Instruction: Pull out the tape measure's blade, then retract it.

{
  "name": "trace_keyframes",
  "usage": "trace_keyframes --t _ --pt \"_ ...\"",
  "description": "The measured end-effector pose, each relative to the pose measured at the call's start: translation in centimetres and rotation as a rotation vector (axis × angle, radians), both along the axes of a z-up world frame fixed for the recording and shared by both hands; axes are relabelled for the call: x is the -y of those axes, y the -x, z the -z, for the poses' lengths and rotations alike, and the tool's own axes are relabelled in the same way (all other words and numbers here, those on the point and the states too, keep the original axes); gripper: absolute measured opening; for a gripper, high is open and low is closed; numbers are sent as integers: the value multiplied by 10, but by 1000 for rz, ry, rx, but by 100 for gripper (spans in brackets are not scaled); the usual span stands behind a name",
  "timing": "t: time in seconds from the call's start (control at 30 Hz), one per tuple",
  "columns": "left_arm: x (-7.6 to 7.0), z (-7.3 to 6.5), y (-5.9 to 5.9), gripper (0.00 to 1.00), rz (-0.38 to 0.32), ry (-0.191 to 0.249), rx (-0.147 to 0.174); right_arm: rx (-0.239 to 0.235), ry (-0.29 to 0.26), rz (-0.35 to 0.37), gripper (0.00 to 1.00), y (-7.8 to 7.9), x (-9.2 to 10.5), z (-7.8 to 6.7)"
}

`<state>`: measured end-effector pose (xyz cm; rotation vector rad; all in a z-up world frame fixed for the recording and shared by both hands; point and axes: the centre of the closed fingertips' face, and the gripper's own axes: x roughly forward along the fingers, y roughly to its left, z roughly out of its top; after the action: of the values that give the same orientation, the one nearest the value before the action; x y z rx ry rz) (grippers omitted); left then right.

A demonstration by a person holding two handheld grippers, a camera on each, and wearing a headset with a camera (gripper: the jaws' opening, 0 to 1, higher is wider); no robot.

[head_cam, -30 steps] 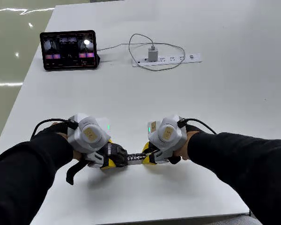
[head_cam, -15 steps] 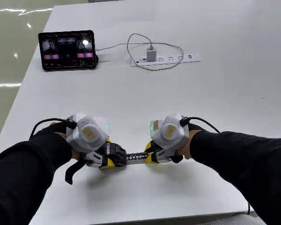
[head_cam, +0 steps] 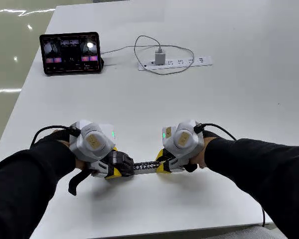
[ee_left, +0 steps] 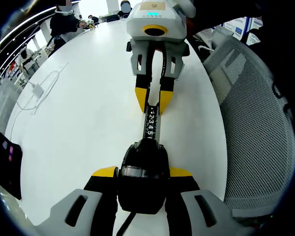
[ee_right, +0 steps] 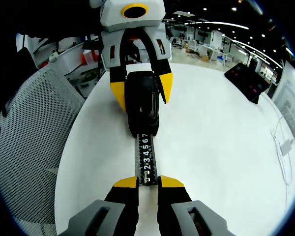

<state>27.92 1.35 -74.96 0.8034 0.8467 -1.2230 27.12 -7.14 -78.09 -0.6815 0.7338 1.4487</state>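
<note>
Over the last second the gap between the two grippers has widened a little in the head view: the right gripper sits further to the person's right than before, and more of the blade shows between them. The left gripper holds its place low over the near part of the table, its jaws clamped on either side of the black case. The right gripper view shows the right gripper's own yellow-tipped jaws pinched together on the blade's free end, with numerals up to about seven bared before the case. The left gripper view agrees: the strip runs straight from the case to the right gripper, taut and level, just above the table. This suggests the pull-out is underway but only a short length is drawn. More parting of the hands would seem due before any retraction.
</note>
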Motion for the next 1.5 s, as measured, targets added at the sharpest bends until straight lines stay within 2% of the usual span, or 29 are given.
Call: trace_keyframes --t 0.8,1.5 --pt "0 0 0 31 -3 7 4 -11 -5 21 10 1 9 0" --pt "0 0 0 31 -3 6 3 -14 6 31 10 2 28 1"
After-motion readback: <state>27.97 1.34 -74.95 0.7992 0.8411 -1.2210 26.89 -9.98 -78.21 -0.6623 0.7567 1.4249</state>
